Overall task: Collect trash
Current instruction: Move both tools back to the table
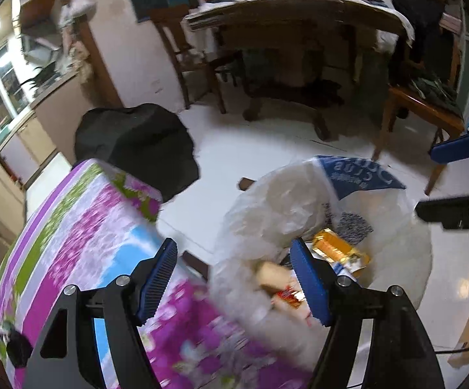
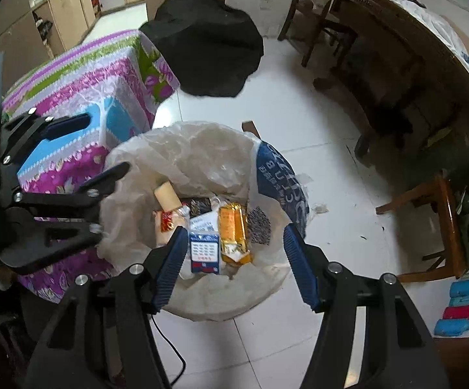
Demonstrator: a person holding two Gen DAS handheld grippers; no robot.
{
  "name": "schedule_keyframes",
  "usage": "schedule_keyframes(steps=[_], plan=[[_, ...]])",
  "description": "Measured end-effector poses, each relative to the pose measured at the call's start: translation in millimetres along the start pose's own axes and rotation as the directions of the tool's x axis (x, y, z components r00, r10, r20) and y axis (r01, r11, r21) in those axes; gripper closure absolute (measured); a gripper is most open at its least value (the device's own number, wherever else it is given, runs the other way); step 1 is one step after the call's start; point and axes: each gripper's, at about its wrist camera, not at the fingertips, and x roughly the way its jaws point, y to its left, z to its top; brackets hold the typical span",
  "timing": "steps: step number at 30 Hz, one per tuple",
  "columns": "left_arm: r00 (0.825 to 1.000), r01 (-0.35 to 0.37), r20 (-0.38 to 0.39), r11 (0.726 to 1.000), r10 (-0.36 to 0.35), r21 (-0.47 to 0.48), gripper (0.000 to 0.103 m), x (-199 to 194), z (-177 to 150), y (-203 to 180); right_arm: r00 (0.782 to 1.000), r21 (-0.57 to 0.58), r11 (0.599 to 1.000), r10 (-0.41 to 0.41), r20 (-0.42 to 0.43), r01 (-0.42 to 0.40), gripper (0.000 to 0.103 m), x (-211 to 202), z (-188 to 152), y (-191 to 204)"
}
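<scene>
A white plastic trash bag (image 2: 202, 149) stands open on the floor, also in the left wrist view (image 1: 276, 207). Inside lie a blue-and-white box (image 2: 204, 251), a gold packet (image 2: 233, 231), a red-and-white wrapper (image 2: 167, 222) and a tan cylinder (image 2: 166, 196). My right gripper (image 2: 234, 259) is open and empty, hovering over the bag's mouth. My left gripper (image 1: 234, 275) is open and empty between the bag and the floral table; it shows at the left of the right wrist view (image 2: 101, 201). The gold packet (image 1: 338, 249) shows in the left wrist view.
A table with a floral purple cloth (image 1: 82, 227) stands left of the bag, with a black cloth (image 2: 205, 35) hanging at its far end. A wooden table (image 1: 299, 13) and chairs (image 2: 428, 214) stand behind and right. Coloured rolls (image 2: 461, 304) lie at the far right.
</scene>
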Motion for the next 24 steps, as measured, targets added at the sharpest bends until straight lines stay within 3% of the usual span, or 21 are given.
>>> schedule_keyframes(steps=[2, 7, 12, 16, 19, 21, 23, 24], plan=[[1.000, -0.017, 0.010, 0.999, 0.018, -0.029, 0.030, -9.1, -14.5, 14.8, 0.998, 0.013, 1.000, -0.003, 0.059, 0.002, 0.044, -4.7, -3.6, 6.7], [0.995, -0.081, 0.051, 0.991, 0.087, -0.107, 0.030, -40.3, -56.3, 59.0, 0.964, 0.007, 1.000, -0.019, 0.264, 0.017, 0.044, -19.3, -19.3, 42.9], [0.987, -0.124, 0.062, 0.953, 0.146, -0.278, 0.030, -89.3, -107.9, 138.9, 0.953, -0.024, 0.997, 0.079, 0.292, -0.076, 0.044, -12.3, -39.7, 87.5], [0.967, -0.216, 0.023, 0.870, 0.252, -0.442, 0.023, -127.0, -127.0, 246.1, 0.952, -0.034, 0.990, 0.143, 0.271, -0.139, 0.040, -2.8, -61.2, 119.5], [0.940, -0.329, -0.103, 0.791, 0.324, -0.516, 0.019, -120.9, -126.5, 341.0, 0.950, -0.005, 0.979, 0.197, 0.241, -0.202, 0.040, 1.8, -74.8, 138.7], [0.943, -0.331, -0.194, 0.747, 0.269, -0.576, 0.019, -98.6, -132.5, 395.4, 0.946, 0.024, 0.969, 0.237, 0.219, -0.248, 0.038, 4.5, -81.5, 150.8], [0.945, -0.304, -0.297, 0.695, 0.136, -0.652, 0.019, -59.2, -150.7, 444.4, 0.947, 0.033, 0.963, 0.256, 0.196, -0.267, 0.038, 8.4, -84.4, 163.5], [0.935, -0.311, -0.345, 0.668, 0.086, -0.676, 0.019, -42.4, -162.5, 458.5, 0.948, 0.030, 0.963, 0.257, 0.189, -0.267, 0.038, 9.1, -89.1, 168.3]])
